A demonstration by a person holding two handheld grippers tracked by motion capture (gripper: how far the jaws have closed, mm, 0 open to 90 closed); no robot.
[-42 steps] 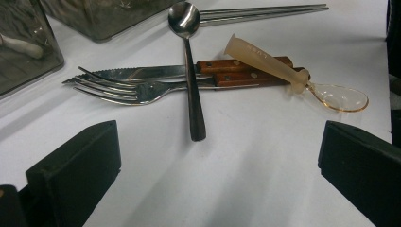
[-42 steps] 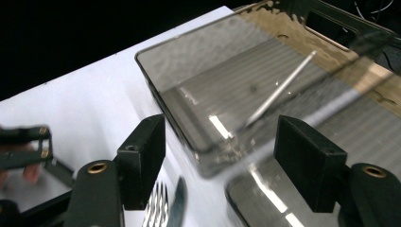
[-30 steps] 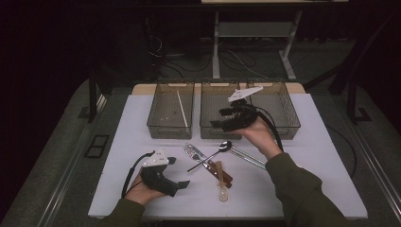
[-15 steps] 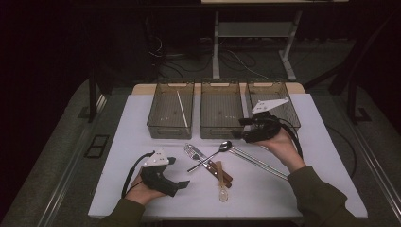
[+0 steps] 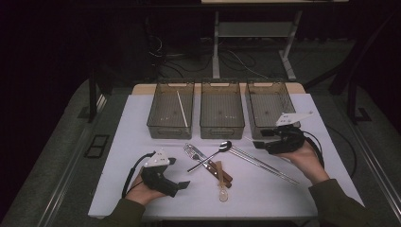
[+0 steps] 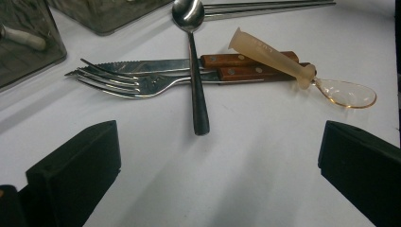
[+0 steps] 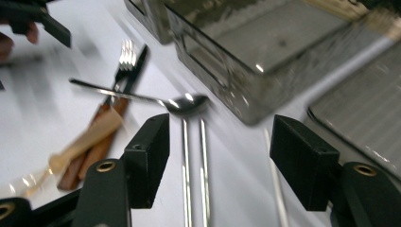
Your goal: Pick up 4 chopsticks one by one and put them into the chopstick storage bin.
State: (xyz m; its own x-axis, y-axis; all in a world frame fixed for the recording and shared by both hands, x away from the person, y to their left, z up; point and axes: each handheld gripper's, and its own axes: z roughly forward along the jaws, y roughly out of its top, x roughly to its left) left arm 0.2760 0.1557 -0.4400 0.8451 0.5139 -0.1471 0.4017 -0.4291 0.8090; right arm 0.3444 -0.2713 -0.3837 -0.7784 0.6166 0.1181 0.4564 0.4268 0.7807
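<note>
Desk [image 5: 142,189] carries three clear bins [image 5: 222,109] along the far edge and mixed cutlery in front. My right gripper [image 7: 220,163] is over the metal chopsticks [image 7: 194,179], fingers [image 7: 151,156] released, having just been narrowing, both sticks lying between them untouched. Left gripper [image 6: 213,175] rests near the fork [image 6: 123,82], fingers spread, nothing held. Risk, as I judge it: the chopstick tips lie beside the spoon [image 7: 182,104], so a sloppy pinch could grab one stick only, or nudge the spoon.
</note>
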